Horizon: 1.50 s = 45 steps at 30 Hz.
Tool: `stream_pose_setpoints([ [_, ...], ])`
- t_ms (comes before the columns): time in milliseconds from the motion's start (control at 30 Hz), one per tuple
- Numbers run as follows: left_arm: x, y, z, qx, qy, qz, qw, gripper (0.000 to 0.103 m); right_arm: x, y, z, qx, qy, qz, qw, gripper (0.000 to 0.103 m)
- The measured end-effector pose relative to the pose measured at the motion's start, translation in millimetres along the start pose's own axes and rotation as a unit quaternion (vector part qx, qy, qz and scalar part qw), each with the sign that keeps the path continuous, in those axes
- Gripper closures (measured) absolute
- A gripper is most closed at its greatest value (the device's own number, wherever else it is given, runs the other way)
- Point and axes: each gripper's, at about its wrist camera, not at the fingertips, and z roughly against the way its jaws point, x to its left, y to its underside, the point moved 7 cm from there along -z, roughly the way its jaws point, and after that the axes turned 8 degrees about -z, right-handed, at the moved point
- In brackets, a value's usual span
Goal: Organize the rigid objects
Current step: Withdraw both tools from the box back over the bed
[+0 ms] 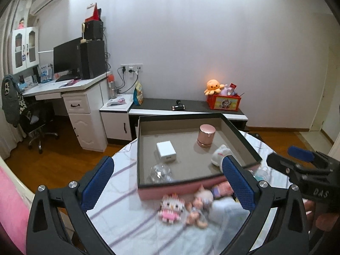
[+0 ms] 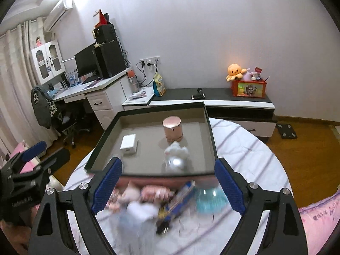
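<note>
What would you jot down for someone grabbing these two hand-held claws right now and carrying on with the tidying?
Left gripper: open, empty, over the toys in front of the box.
Right gripper: open, empty, hovering over the same pile.
Box: on the striped tablecloth; it already holds a white cube, a rose-gold jar, a white plush and a clear item.
Left to do: the Hello Kitty brick figure, small doll, blue packet and the rest of the blurred pile still sit outside the box.
</note>
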Motion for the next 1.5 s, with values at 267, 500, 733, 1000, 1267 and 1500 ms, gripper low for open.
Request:
stream_pose_setpoints([
  [267,-13.6,31.0,50.3,-0.007,-0.004,0.007,0.9999,0.0,-0.3,39.9,53.9,-0.03,0.006,-0.005,1.0,0.013],
  [500,-23.1,51.9,78.2,-0.012,-0.008,0.019,0.9997,0.0,-5.4,69.2,84.0,-0.048,0.023,-0.014,0.998,0.013],
  [733,-28.8,68.8,90.8,-0.012,-0.018,0.016,0.9996,0.0,-8.9,88.6,93.6,-0.045,0.026,-0.02,0.998,0.013],
  [1000,-21.4,84.7,91.7,0.001,-0.019,0.027,0.9995,0.0,-3.4,99.5,88.1,-0.033,0.024,-0.014,0.999,0.013],
  [1267,-21.3,88.8,89.9,0.005,-0.017,0.031,0.9994,0.0,-5.0,100.9,85.6,-0.029,0.024,-0.014,0.999,0.013],
  [1500,-26.2,92.2,88.0,0.009,-0.012,0.026,0.9995,0.0,-6.1,103.6,84.9,-0.026,0.027,-0.016,0.999,0.013],
])
